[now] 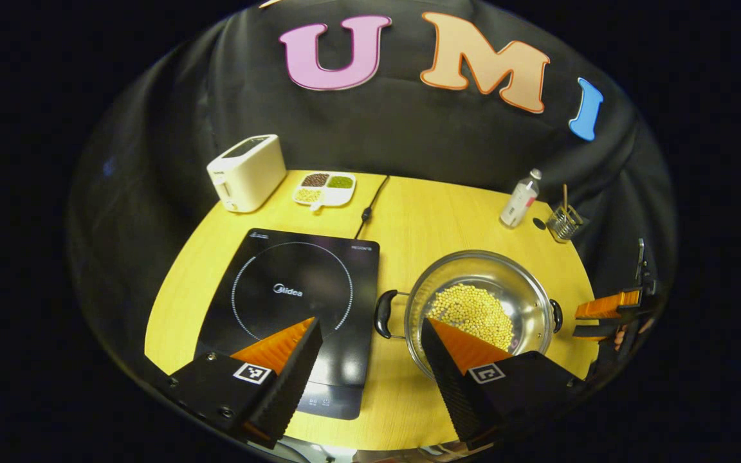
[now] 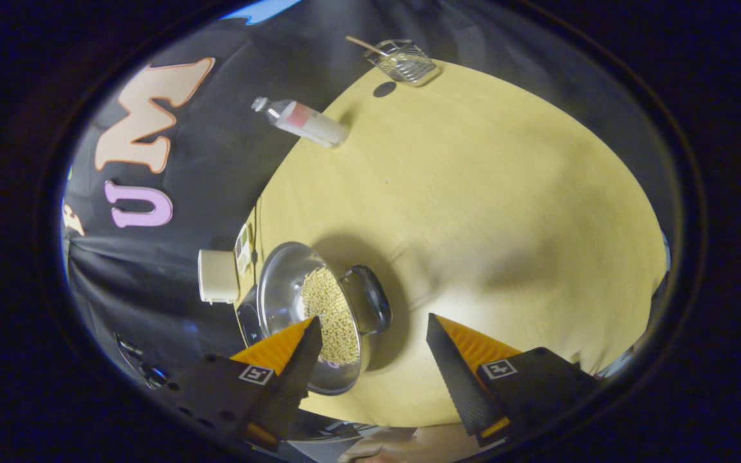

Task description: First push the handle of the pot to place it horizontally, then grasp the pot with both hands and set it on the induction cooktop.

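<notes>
Steel pot (image 1: 480, 308) with yellow beans sits on the wooden surface (image 1: 422, 218) near its front edge, just beside the induction cooktop (image 1: 293, 302). Left gripper (image 1: 367, 337) and right gripper (image 2: 374, 334) both hover spread wide, holding nothing.

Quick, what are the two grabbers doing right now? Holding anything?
Left gripper: open, holding nothing, above the table between the induction cooktop and the pot.
Right gripper: open, holding nothing, by the pot's handle.

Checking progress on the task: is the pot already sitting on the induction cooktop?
No, in the left gripper view the pot stands on the yellow table beside the induction cooktop.
</notes>
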Demonstrator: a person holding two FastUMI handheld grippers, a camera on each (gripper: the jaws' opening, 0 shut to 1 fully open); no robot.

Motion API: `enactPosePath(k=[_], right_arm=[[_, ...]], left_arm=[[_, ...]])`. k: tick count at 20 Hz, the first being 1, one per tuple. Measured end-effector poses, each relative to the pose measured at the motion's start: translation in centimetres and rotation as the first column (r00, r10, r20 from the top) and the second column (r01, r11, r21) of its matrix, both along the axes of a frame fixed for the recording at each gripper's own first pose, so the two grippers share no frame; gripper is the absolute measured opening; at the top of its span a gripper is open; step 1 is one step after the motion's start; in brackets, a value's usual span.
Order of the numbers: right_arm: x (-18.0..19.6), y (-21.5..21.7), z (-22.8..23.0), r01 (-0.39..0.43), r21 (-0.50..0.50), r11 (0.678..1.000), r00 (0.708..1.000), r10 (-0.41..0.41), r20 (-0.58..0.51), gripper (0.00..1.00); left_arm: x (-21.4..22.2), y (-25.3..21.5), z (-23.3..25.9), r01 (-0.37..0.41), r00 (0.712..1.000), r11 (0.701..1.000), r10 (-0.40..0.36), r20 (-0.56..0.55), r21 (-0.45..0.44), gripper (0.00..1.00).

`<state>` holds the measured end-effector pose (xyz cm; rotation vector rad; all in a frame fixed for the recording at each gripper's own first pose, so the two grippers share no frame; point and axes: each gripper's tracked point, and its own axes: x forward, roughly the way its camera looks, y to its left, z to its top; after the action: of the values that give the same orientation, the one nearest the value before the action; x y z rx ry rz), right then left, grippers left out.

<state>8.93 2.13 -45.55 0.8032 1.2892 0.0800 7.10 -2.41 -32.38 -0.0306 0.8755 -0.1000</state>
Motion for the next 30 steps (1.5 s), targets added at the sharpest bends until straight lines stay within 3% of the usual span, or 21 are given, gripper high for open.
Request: enactPosePath(k=[7, 8, 9, 10, 11, 13, 14, 15, 16, 17, 18, 19, 20, 21, 22, 23, 25, 26, 29, 30], right_arm=[[2.1, 1.2, -1.1, -0.093, -0.007, 0.996, 0.996, 0.093, -0.017, 0.92], [2.2, 1.3, -1.3, -0.112, -0.010, 0.994, 0.994, 0.112, -0.020, 1.00], [2.6, 1.3, -1.7, -0.131, -0.011, 0.991, 0.991, 0.131, -0.021, 1.00], [2.6, 1.5, -1.9, -0.149, -0.012, 0.989, 0.989, 0.149, -0.023, 1.00], [2.8, 1.7, -2.3, -0.166, -0.012, 0.986, 0.986, 0.166, -0.026, 0.92], [3.1, 2.4, -3.0, -0.195, -0.001, 0.981, 0.980, 0.194, -0.039, 0.92], [3.0, 2.9, -3.2, -0.204, 0.006, 0.979, 0.978, 0.204, -0.050, 1.00], [3.1, 3.2, -3.5, -0.213, 0.013, 0.977, 0.975, 0.213, -0.058, 1.00], [3.0, 3.6, -3.7, -0.222, 0.016, 0.975, 0.973, 0.223, -0.061, 0.92], [3.0, 3.8, -3.8, -0.228, 0.019, 0.974, 0.971, 0.228, -0.065, 0.91], [2.9, 4.0, -4.0, -0.231, 0.024, 0.973, 0.970, 0.233, -0.072, 0.90], [2.8, 4.1, -4.2, -0.237, 0.030, 0.971, 0.968, 0.239, -0.082, 0.89], [2.6, 4.2, -4.5, -0.243, 0.032, 0.970, 0.965, 0.245, -0.091, 0.89], [2.6, 4.2, -4.8, -0.250, 0.036, 0.968, 0.962, 0.252, -0.101, 0.99], [2.5, 4.3, -5.1, -0.257, 0.041, 0.965, 0.959, 0.260, -0.111, 0.99], [2.4, 4.3, -5.4, -0.264, 0.047, 0.963, 0.956, 0.268, -0.121, 0.87], [2.2, 4.4, -5.9, -0.274, 0.050, 0.960, 0.950, 0.279, -0.140, 0.87], [2.2, 4.4, -6.2, -0.278, 0.048, 0.959, 0.948, 0.282, -0.149, 0.98], [2.3, 4.4, -6.6, -0.280, 0.049, 0.959, 0.944, 0.284, -0.167, 0.68], [2.2, 4.4, -6.6, -0.283, 0.049, 0.958, 0.943, 0.288, -0.170, 0.67]], left_arm=[[2.1, -2.1, -5.5, 0.037, 0.981, 0.993, -0.057, -0.184, -0.110, 0.97], [2.5, -2.3, -6.0, 0.035, 0.978, 0.992, -0.058, -0.201, -0.119, 0.97], [2.8, -2.7, -6.6, 0.039, 0.974, 0.991, -0.065, -0.215, -0.125, 0.96], [3.1, -2.9, -7.0, 0.048, 0.972, 0.991, -0.075, -0.224, -0.124, 0.96], [3.2, -3.1, -7.4, 0.059, 0.968, 0.991, -0.087, -0.235, -0.121, 0.95], [3.6, -3.6, -8.0, 0.088, 0.961, 0.990, -0.114, -0.252, -0.113, 0.93], [3.8, -3.7, -8.3, 0.106, 0.957, 0.989, -0.131, -0.259, -0.107, 0.99], [3.9, -3.8, -8.7, 0.120, 0.951, 0.988, -0.142, -0.275, -0.094, 0.96], [3.9, -3.6, -8.8, 0.132, 0.946, 0.988, -0.150, -0.287, -0.083, 0.94], [4.1, -3.9, -9.2, 0.142, 0.942, 0.986, -0.160, -0.295, -0.082, 0.87], [4.2, -3.9, -9.4, 0.151, 0.938, 0.986, -0.167, -0.303, -0.076, 0.92], [4.2, -3.9, -9.7, 0.159, 0.934, 0.985, -0.174, -0.312, -0.072, 0.86], [4.3, -3.9, -10.0, 0.166, 0.930, 0.984, -0.178, -0.322, -0.066, 0.85], [4.4, -4.0, -10.2, 0.168, 0.926, 0.984, -0.180, -0.331, -0.064, 0.84], [4.4, -4.0, -10.4, 0.167, 0.923, 0.984, -0.178, -0.341, -0.061, 0.89], [4.4, -4.0, -10.5, 0.172, 0.919, 0.984, -0.179, -0.352, -0.051, 0.82], [4.5, -3.9, -10.7, 0.187, 0.914, 0.982, -0.188, -0.359, -0.037, 0.80], [4.4, -3.9, -10.7, 0.194, 0.908, 0.981, -0.191, -0.372, -0.028, 0.80], [4.3, -4.4, -10.9, 0.197, 0.896, 0.980, -0.192, -0.399, -0.028, 0.76], [4.3, -4.8, -10.9, 0.197, 0.893, 0.980, -0.196, -0.405, -0.039, 0.77]])
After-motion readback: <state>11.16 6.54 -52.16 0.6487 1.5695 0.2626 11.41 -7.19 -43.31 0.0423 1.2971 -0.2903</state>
